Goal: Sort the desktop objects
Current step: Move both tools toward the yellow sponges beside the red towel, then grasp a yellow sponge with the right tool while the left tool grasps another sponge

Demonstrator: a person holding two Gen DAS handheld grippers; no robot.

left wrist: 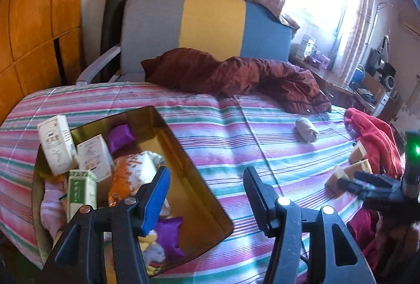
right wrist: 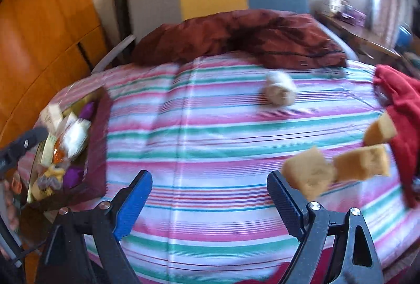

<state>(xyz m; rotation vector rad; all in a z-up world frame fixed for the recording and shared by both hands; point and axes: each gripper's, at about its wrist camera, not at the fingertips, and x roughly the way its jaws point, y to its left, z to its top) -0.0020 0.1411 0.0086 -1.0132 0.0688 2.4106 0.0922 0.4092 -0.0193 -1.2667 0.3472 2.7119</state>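
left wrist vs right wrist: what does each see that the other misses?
Left wrist only: the green-lit body of the right gripper; white cartons standing in the gold-lined box read clearly.

Right wrist only: the three tan sponge blocks up close; the box's maroon outer wall.

Both: striped bedspread, rolled beige sock, dark red quilt, red cloth, both grippers open and empty, including the left gripper.

Your right wrist view is motion-blurred: the rolled sock (right wrist: 279, 91) and three sponge blocks (right wrist: 309, 176) are smeared, no detail. The box (right wrist: 98, 142) contents there are unreadable mush. In the left wrist view the box (left wrist: 183, 147) has its near end hidden behind the left gripper (left wrist: 207, 194). Print on the cartons (left wrist: 56, 145) is too small to read. The red cloth (left wrist: 375, 137) is cut off by the frame edge.
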